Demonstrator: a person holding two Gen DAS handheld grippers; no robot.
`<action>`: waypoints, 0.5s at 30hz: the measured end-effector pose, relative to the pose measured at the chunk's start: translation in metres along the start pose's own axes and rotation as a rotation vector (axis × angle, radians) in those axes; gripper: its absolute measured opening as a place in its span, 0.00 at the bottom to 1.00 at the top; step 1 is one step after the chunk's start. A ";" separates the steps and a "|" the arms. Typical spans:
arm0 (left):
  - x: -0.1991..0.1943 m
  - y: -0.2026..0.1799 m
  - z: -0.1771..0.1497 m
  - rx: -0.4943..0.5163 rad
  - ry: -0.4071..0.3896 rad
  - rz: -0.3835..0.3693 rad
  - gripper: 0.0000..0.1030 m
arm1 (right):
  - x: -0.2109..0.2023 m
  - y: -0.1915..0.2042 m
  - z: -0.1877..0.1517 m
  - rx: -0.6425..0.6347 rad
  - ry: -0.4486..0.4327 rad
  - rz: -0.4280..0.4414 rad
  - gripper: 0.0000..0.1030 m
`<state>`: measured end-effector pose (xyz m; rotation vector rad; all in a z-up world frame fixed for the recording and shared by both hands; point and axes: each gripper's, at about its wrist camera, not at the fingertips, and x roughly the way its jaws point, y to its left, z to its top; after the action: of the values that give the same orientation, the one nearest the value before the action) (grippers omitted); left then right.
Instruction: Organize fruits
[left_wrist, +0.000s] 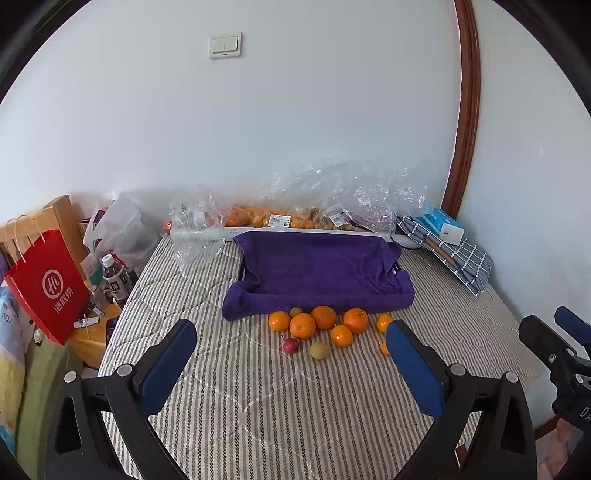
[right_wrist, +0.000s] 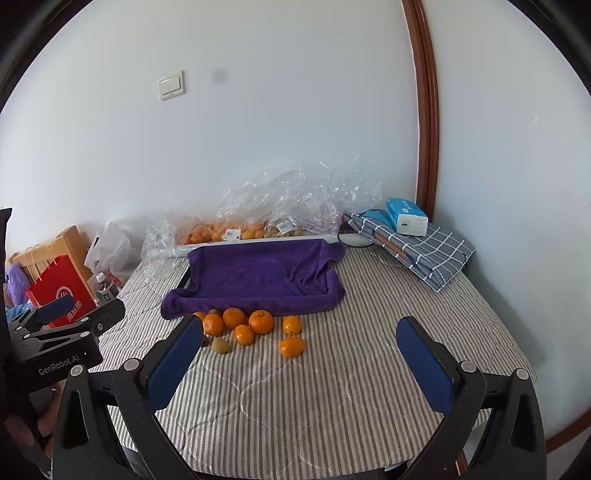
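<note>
Pre-grasp, nothing picked yet. Left gripper (left_wrist: 291, 343) and right gripper (right_wrist: 299, 341) both hung wide apart and empty. Fruits (left_wrist: 325, 326) lay loose just in front of the purple-towel tray (left_wrist: 317, 273), which was empty. Next: descend on an outer orange (right_wrist: 292, 346).

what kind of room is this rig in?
Probably a bedroom at home, not a lab. The work surface looks like a striped quilted mattress in a wall corner, with a folded checked blanket on it, shopping bags beside it and loose oranges by a purple towel-lined tray.
</note>
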<state>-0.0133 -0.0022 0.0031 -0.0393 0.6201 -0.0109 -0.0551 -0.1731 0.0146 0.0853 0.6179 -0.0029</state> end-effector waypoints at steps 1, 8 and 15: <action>0.000 0.000 0.000 0.002 0.000 0.002 1.00 | 0.000 0.001 0.000 0.000 0.000 0.000 1.00; 0.000 0.002 0.000 -0.006 -0.005 0.001 1.00 | 0.000 0.005 0.000 -0.007 -0.004 -0.006 1.00; 0.000 0.003 -0.002 -0.007 -0.002 0.003 1.00 | 0.000 0.006 0.001 -0.006 -0.008 -0.007 1.00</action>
<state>-0.0142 0.0013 0.0013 -0.0457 0.6177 -0.0061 -0.0538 -0.1671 0.0159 0.0772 0.6104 -0.0076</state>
